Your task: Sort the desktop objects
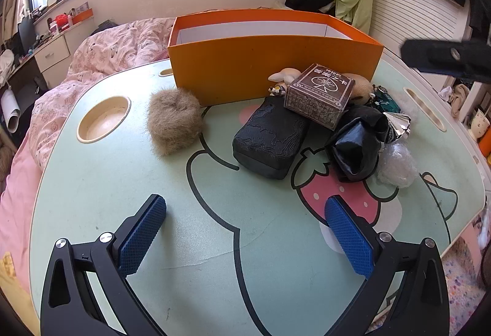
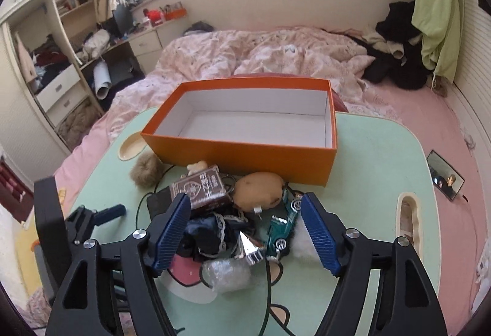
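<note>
Both tools gape empty: right tool (image 2: 244, 233) over the toy car (image 2: 284, 228), left tool (image 1: 245, 239) short of the black case (image 1: 270, 141).

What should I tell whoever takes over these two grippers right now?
Left gripper: open, empty, above bare table.
Right gripper: open, nothing gripped, above the pile.
Orange box: empty at the table's far side.
Pile in front of the box: brown card box, black case, green toy car, plush toy, black cloth, bubble wrap. Furry ball sits left.
Done: nothing boxed. Left: everything.
</note>
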A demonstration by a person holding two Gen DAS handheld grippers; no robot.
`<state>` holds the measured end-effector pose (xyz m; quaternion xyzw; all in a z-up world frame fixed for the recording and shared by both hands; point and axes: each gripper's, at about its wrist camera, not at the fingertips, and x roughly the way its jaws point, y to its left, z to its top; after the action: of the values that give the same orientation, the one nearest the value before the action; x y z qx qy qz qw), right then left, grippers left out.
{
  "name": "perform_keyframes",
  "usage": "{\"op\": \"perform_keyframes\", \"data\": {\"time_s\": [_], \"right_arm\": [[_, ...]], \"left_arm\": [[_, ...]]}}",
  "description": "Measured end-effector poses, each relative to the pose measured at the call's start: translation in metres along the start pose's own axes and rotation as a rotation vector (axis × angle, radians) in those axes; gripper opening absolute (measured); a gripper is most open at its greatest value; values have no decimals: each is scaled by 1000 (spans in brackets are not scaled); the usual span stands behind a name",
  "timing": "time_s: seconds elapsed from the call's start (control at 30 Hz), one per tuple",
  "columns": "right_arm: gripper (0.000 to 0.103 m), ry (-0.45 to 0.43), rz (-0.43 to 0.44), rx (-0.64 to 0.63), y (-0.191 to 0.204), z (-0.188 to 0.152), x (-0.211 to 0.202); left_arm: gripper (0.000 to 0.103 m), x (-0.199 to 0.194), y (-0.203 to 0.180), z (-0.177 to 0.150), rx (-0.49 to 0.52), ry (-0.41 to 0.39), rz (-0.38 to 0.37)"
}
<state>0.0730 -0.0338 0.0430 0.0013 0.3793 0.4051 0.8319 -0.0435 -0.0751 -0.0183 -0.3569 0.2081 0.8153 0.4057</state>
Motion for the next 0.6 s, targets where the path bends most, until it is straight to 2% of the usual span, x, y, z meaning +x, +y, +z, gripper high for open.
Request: {"op": "perform_keyframes", "data": {"time_s": [0.2, 0.3, 0.43, 0.5, 0.53, 0.6], "right_arm": [[76, -6, -72, -83, -2, -75, -11], [78, -28, -97, -89, -7, -97, -12], [84, -16, -158, -53, -14, -104, 6], [94, -27, -190, -45, -13, -104, 11], [103, -15, -194, -39, -14, -102, 15], [103, -11, -193, -36, -16, -100, 17]], "left_arm": [[103, 0, 0, 0, 3, 0, -3], [103, 0, 0, 0, 5, 0, -4], [103, 0, 0, 0, 26, -1, -19], [103, -2, 0, -1, 26, -3, -20], [103, -2, -1, -2, 26, -3, -21], [103, -3, -2, -2, 29, -4, -20]]}}
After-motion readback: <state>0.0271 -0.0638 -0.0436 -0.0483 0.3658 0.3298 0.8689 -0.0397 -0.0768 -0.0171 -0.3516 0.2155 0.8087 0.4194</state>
